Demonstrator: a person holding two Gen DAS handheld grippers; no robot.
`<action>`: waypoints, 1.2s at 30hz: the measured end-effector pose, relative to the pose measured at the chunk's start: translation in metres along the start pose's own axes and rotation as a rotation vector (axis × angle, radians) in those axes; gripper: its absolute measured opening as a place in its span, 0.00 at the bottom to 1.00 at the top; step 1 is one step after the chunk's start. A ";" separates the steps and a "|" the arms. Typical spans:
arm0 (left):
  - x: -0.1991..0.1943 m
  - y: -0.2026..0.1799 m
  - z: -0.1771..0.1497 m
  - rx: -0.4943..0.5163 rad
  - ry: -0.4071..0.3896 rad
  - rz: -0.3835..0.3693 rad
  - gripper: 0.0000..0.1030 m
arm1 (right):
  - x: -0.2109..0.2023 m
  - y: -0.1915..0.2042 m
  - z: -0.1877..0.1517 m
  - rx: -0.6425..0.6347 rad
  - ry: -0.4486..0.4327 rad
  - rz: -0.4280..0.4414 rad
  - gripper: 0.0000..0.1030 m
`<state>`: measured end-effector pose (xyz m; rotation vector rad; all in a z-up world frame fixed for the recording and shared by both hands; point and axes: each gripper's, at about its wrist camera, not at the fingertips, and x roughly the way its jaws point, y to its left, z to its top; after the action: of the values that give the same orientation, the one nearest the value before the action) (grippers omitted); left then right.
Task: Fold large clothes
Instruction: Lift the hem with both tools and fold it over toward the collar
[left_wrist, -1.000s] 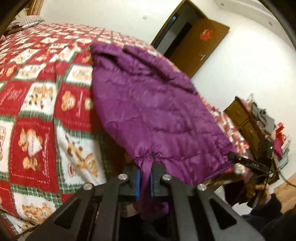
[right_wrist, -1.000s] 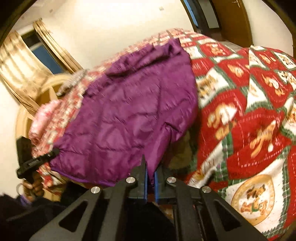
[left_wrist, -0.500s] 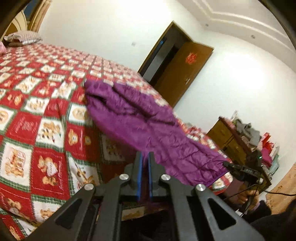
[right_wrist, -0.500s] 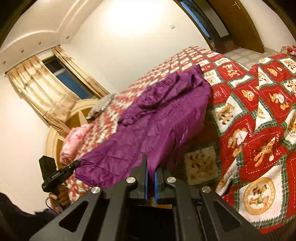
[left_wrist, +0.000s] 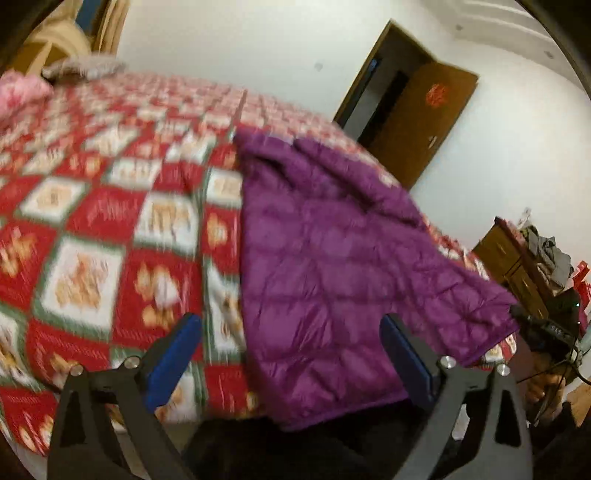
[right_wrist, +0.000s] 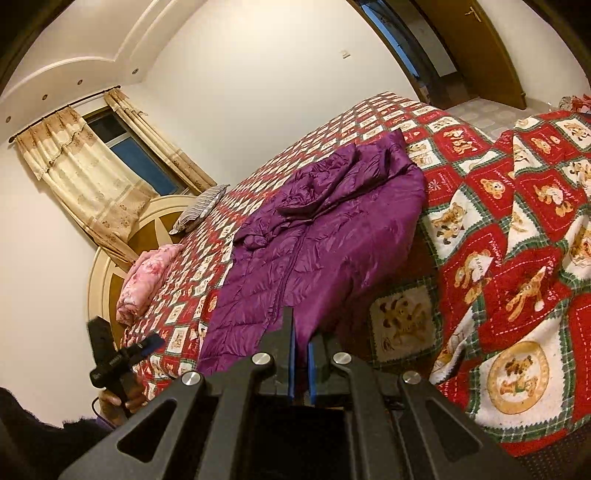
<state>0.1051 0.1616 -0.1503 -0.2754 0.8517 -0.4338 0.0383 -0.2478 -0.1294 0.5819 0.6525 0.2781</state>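
- Left gripper (left_wrist: 290, 328) jaws opening wide, nothing pinched; right gripper (right_wrist: 301, 345) clamped on the purple jacket (right_wrist: 325, 240) hem
- One jacket, spread across the red patchwork bedspread (left_wrist: 99, 229)
- Two pillows (right_wrist: 201, 212) by the headboard, one wooden door (left_wrist: 421, 122) ajar

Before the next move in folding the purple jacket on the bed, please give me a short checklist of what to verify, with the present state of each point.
1. Left gripper free of fabric: ok. Its jaws are opening and nothing is pinched between them; the purple jacket lies on the bed beyond them.
2. Right gripper holding the hem: ok. It is shut on the jacket's near edge.
3. Jacket spread flat: not ok. The far end is bunched, with a sleeve lying over the body.
4. Jacket fully on the quilt: not ok. Its near edge hangs past the bed edge.
5. Zipper closed: cannot tell.
6. Room on the quilt beside the jacket: ok.
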 end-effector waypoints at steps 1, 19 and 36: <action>0.002 0.001 -0.006 -0.012 0.019 -0.004 0.96 | 0.000 -0.002 0.000 0.004 0.000 0.000 0.04; 0.046 -0.002 -0.027 -0.057 0.210 -0.127 0.06 | 0.010 -0.024 -0.009 0.069 0.024 0.003 0.04; -0.074 -0.035 0.023 0.034 -0.090 -0.403 0.05 | -0.049 0.017 0.012 0.020 -0.090 0.153 0.04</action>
<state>0.0712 0.1678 -0.0727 -0.4346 0.6989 -0.8047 0.0077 -0.2595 -0.0874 0.6612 0.5251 0.3865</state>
